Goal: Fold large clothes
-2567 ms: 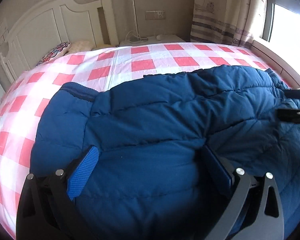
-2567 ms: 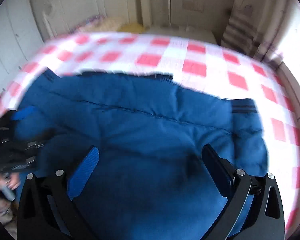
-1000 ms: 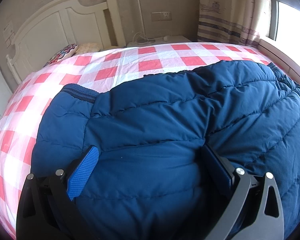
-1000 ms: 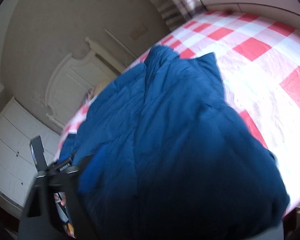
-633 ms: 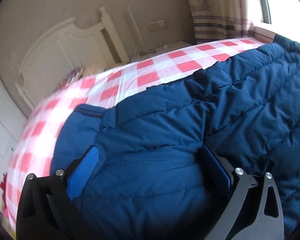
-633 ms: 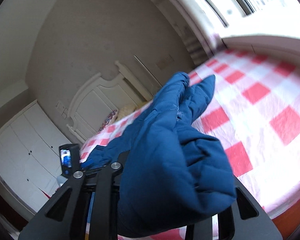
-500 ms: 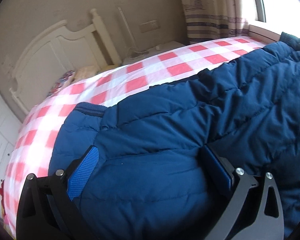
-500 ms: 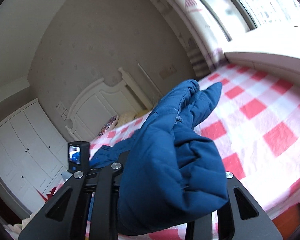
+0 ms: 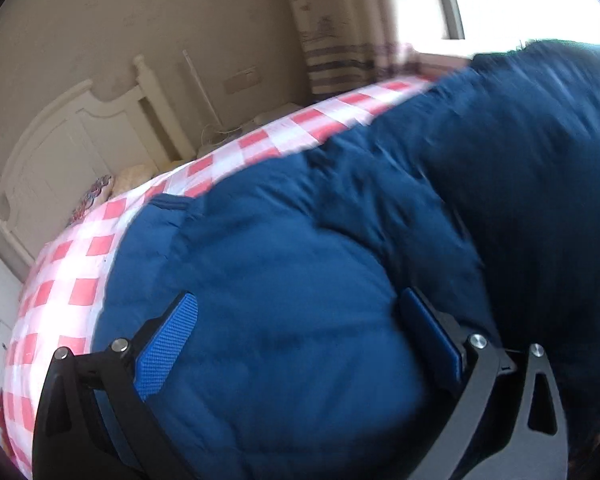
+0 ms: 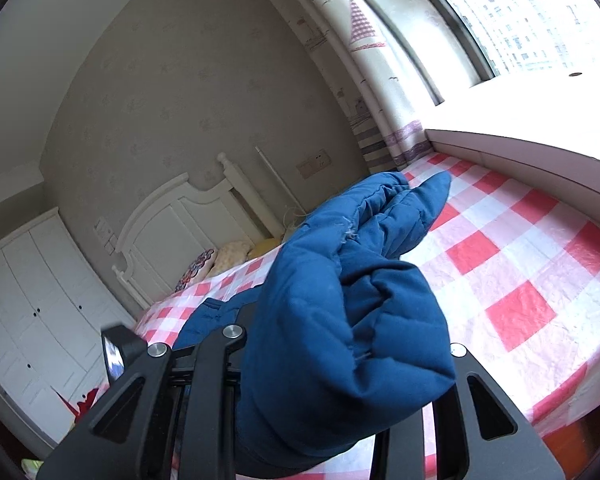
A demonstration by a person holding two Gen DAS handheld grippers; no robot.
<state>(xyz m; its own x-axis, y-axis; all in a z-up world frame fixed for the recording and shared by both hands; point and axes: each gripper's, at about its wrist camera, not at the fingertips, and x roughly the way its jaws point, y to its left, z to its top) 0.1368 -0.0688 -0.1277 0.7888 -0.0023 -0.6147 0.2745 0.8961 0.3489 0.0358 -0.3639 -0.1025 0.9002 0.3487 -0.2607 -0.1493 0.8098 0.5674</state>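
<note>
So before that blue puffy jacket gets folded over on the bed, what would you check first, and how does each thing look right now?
1. Right gripper has a firm bite on the jacket: ok, a bunched edge is clamped between its fingers and lifted.
2. Left gripper grips the jacket: cannot tell; its blue pads stand wide with padding bulging between them.
3. Landing area free: ok, the checked bedsheet beside the jacket is bare.
4. Pillows clear of the fold: ok, they sit by the headboard.
5. Rest of the jacket lies on the bed: ok in the left view.
6. Left view sharp: not ok, blurred.
</note>
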